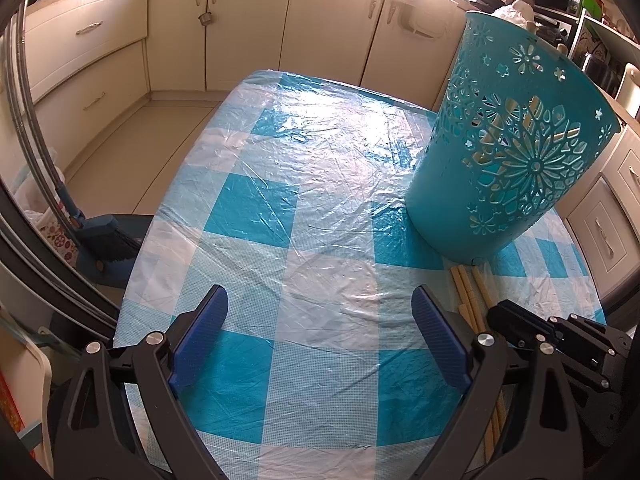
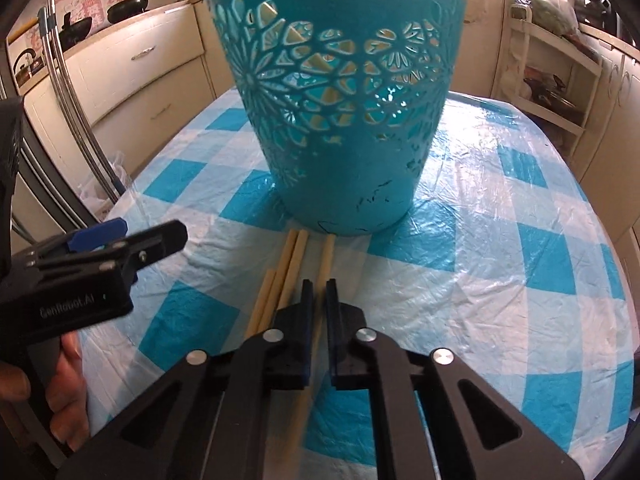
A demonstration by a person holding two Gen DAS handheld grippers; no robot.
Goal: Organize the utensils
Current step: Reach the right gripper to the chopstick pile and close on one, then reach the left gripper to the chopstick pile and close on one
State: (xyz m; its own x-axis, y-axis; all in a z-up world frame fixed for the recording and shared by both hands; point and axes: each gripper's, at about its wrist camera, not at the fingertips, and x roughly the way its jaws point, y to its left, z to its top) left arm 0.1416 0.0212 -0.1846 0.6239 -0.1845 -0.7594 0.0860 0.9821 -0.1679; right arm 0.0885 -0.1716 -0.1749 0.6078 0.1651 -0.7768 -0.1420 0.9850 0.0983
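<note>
A teal cut-out plastic basket (image 2: pixel 340 112) stands upright on the checked tablecloth; it also shows at the right of the left wrist view (image 1: pixel 516 152). Several wooden chopsticks (image 2: pixel 288 272) lie on the cloth in front of the basket, and show in the left wrist view (image 1: pixel 468 300). My right gripper (image 2: pixel 319 292) is nearly shut around one chopstick (image 2: pixel 326 260), which runs between its jaws. My left gripper (image 1: pixel 320 312) is open and empty over the cloth, left of the chopsticks; it appears in the right wrist view (image 2: pixel 120 240).
The round table (image 1: pixel 304 200) carries a blue and white checked plastic cloth. Cream kitchen cabinets (image 1: pixel 248 32) surround it. A broom and dustpan (image 1: pixel 108 240) stand on the floor at the left. Pans (image 2: pixel 128 4) sit on the counter.
</note>
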